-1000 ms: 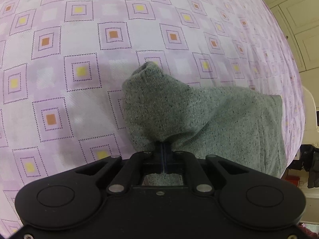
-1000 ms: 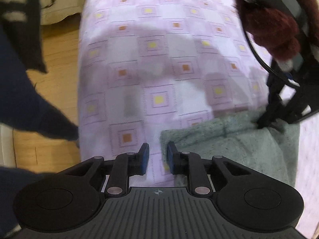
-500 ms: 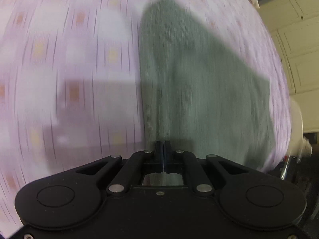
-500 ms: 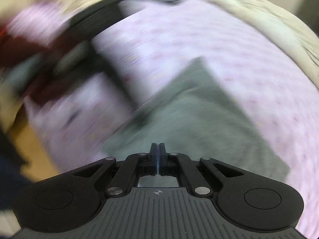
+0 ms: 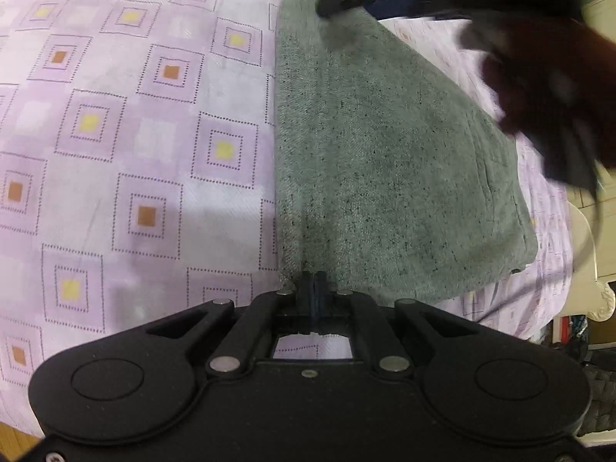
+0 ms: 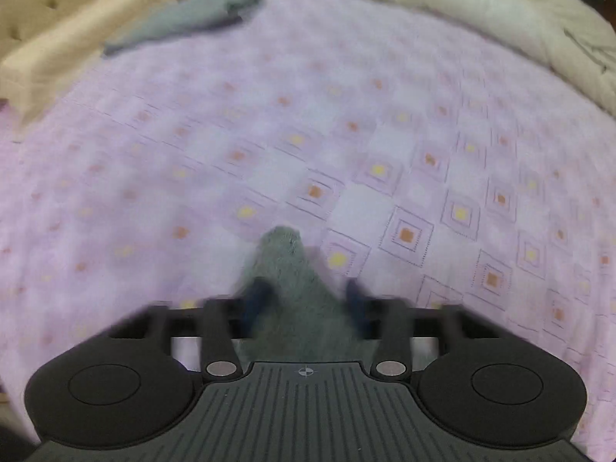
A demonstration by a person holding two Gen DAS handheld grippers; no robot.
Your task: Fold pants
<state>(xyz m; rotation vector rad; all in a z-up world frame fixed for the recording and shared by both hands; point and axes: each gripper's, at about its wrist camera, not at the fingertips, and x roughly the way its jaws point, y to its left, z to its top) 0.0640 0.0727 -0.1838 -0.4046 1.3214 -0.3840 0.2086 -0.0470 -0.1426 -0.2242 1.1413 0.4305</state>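
While pinched, pants (image 5: pixel 385 161) flat.

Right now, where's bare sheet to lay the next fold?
Bare sheet left of the pants. Also open between the cream blanket and gray garment. Crowded right, under the right gripper.

The left wrist camera sat just behind the left tongs (image 5: pixel 313 283), low and close over the bed (image 5: pixel 115 134), looking forward along the grey pants (image 5: pixel 385 161) toward their far corner, where the right tongs (image 5: pixel 327 9) showed. The right wrist camera sat behind those right tongs (image 6: pixel 306 296), looking along the bed (image 6: pixel 423 134) toward a cream quilt (image 6: pixel 500 19) and a headboard (image 6: pixel 57 19). Both views shared the pants (image 6: pixel 288 269) and the patterned sheet.
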